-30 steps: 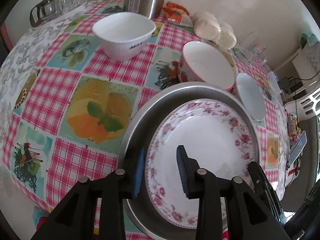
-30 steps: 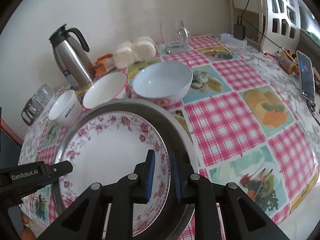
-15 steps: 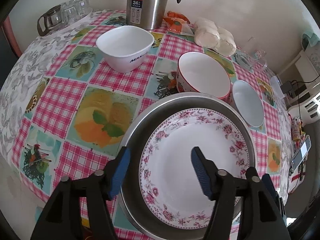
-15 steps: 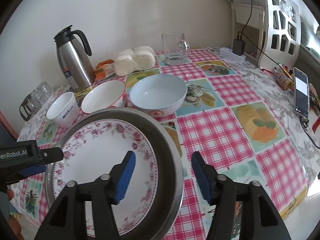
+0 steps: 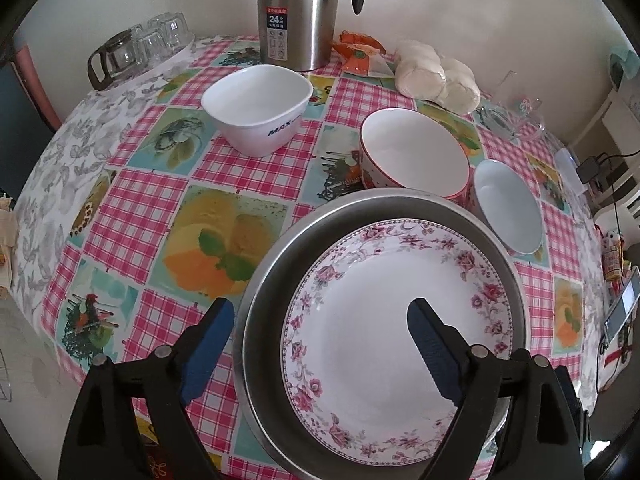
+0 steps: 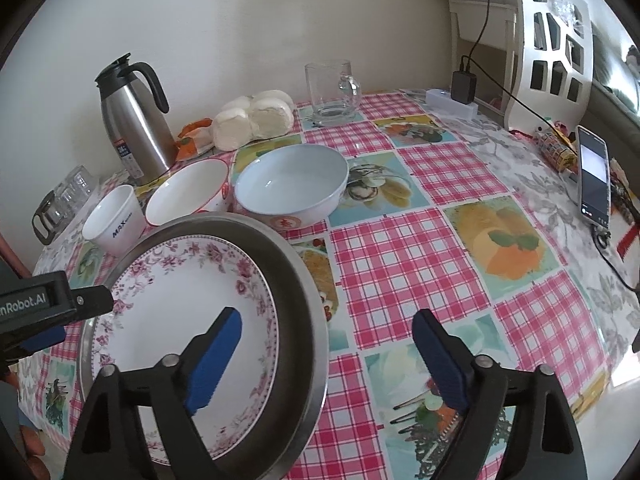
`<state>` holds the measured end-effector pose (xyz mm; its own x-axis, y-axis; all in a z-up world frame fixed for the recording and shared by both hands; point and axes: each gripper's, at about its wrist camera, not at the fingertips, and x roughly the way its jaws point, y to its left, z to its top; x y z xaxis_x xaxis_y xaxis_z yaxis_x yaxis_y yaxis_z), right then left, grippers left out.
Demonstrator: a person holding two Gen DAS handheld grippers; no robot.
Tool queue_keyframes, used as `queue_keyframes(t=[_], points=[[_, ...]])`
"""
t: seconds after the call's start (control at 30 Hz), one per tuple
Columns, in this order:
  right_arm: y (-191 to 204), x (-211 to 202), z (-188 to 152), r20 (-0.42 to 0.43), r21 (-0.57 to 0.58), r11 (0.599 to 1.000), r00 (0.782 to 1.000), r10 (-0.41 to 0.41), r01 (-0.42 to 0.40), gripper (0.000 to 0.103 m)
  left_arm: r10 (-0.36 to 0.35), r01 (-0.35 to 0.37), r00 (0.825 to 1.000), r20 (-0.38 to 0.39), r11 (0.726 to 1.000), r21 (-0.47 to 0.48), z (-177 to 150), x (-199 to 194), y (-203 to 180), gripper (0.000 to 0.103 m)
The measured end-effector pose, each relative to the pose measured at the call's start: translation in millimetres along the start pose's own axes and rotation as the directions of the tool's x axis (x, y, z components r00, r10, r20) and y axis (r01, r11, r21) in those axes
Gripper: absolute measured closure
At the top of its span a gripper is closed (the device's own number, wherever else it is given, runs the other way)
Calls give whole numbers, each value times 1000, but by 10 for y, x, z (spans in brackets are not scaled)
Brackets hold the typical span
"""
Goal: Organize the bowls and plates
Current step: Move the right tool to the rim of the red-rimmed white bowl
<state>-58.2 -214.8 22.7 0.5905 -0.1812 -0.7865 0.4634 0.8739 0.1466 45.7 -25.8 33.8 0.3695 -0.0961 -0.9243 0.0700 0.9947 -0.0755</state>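
Both claws have just been opening: a second ago they pinched the rims, now the left claw point(image 5: 320, 320) and right claw point(image 6: 326, 332) straddle them, pads clear. The floral-rimmed white plate point(image 5: 396, 320) lies inside the round steel pan point(image 5: 264, 280). At 11 o'clock, a white square bowl point(image 5: 258, 108) reads "MAX".

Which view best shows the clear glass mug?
The right wrist view: the glass mug stands whole and upright by the wall, handle visible. In the left wrist view it is only a faint, distorted shape at the far edge.
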Motion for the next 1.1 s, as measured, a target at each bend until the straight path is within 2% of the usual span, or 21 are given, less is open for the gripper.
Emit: queue_keyframes(t=[0.07, 0.1, 0.23, 0.47, 0.73, 0.97, 1.1], points=[[-13, -7, 4, 3, 3, 1000, 1000, -2, 2, 5, 7, -7, 1000, 0, 1000, 1, -5, 1, -9, 4], [-20, -10, 7, 5, 5, 1000, 1000, -3, 3, 4, 9, -9, 1000, 5, 1000, -2, -6, -2, -7, 3], [-31, -3, 10, 4, 9, 1000, 1000, 1, -1, 0, 22, -22, 1000, 12, 1000, -12, -14, 1, 8, 3], [-30, 20, 12, 5, 7, 1000, 1000, 7, -7, 0, 29, -29, 1000, 8, 999, -21, -2, 102, 31, 3], [-97, 80, 32, 9, 31, 999, 1000, 13, -13, 0, 9, -7, 996, 89, 1000, -22, 186, 122, -6, 3], [-211, 71, 116, 49, 75, 997, 999, 17, -21, 0, -83, 91, 974, 212, 995, -29, 430, 47, -67, 3], [-289, 80, 200, 56, 117, 992, 998, 37, -43, 0, -160, 166, 968, 191, 986, -19, 555, 116, -124, 3]])
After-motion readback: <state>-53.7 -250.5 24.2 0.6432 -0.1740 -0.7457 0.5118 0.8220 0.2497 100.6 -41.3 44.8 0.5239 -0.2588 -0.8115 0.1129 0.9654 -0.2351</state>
